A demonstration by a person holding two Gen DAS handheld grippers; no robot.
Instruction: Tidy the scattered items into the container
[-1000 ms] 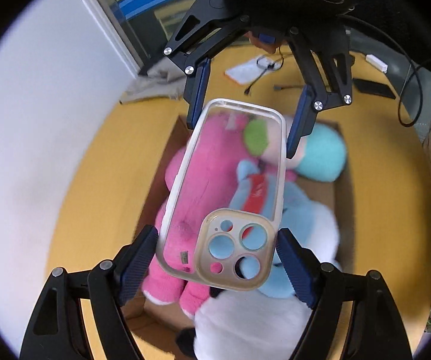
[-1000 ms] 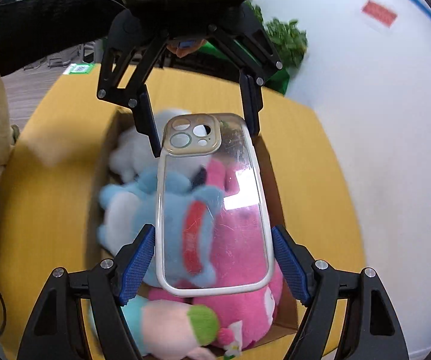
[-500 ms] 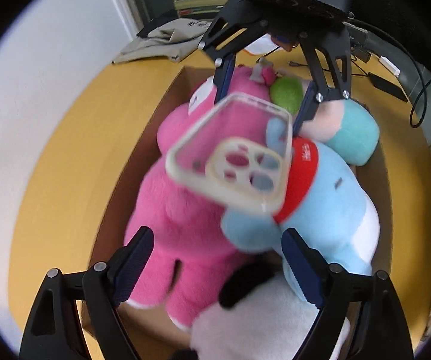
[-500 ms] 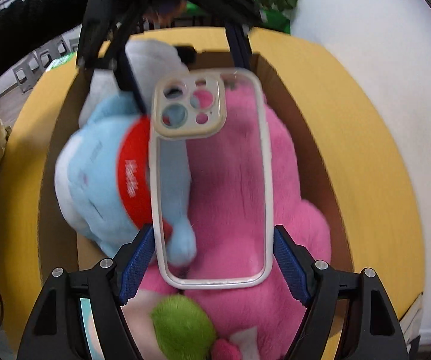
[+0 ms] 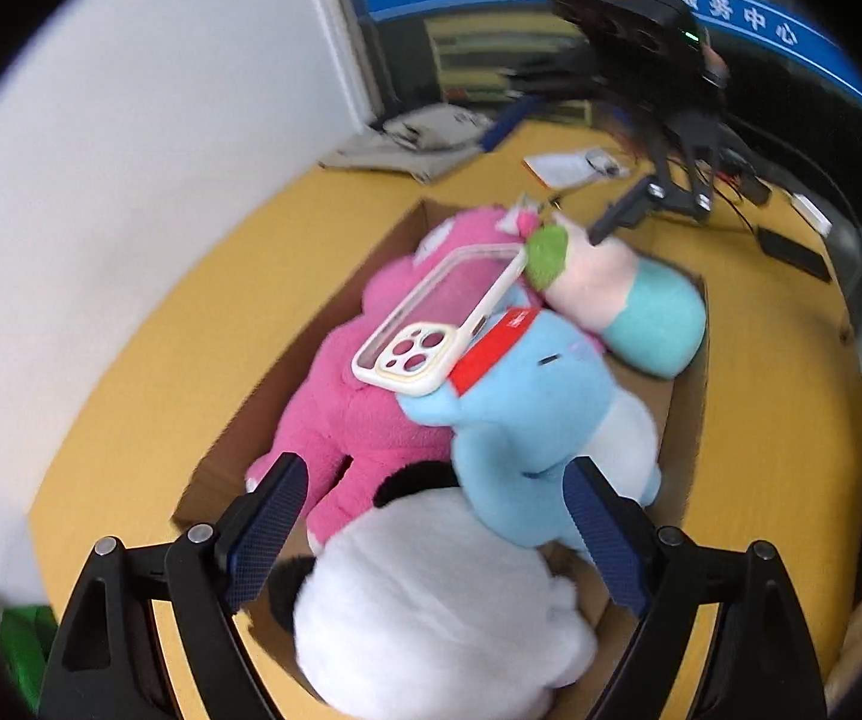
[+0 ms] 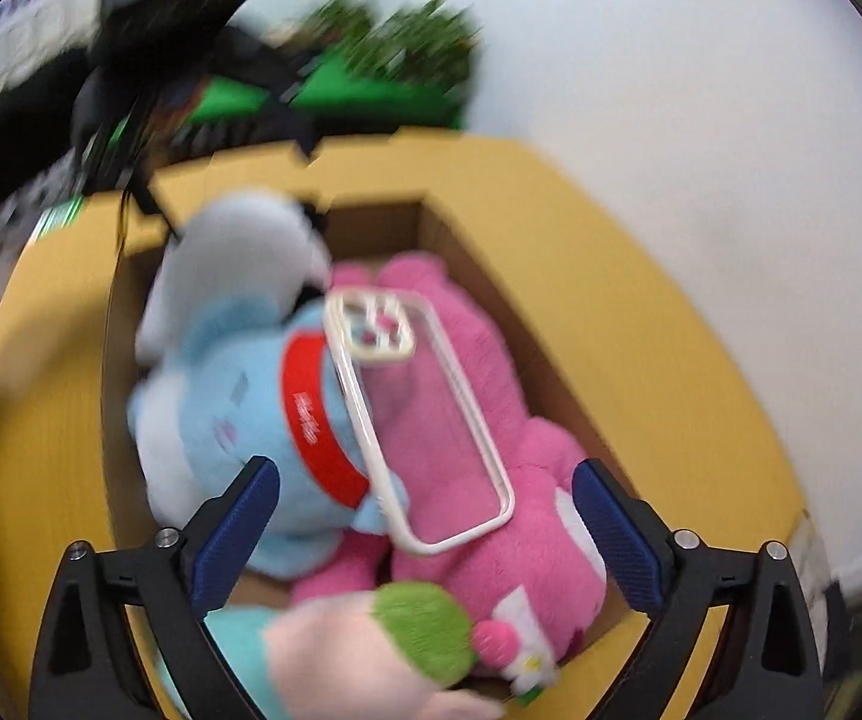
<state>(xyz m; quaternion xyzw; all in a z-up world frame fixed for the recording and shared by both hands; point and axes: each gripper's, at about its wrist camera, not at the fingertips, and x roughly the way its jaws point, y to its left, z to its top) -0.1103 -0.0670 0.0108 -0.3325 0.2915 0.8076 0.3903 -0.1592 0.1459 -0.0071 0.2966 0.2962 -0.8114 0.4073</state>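
Observation:
A clear phone case (image 5: 436,324) with a cream camera frame lies on top of the plush toys in the cardboard box (image 5: 239,420); it also shows in the right wrist view (image 6: 425,420). It rests across a pink plush (image 5: 359,408) and a light-blue plush (image 5: 526,420) with a red band. My left gripper (image 5: 431,534) is open and empty, above the near end of the box. My right gripper (image 6: 425,528) is open and empty over the opposite end. The right gripper shows blurred in the left wrist view (image 5: 652,198).
A white plush (image 5: 431,612) and a pink-and-teal plush (image 5: 628,294) with a green tip also fill the box on the yellow table (image 5: 149,348). A white wall (image 5: 101,150) runs along one side. Cables, paper (image 5: 562,165) and a dark phone (image 5: 790,252) lie at the far end.
Both grippers held the phone case above the box, then let go. The case now lies on the plush toys and both grippers have pulled back and up.

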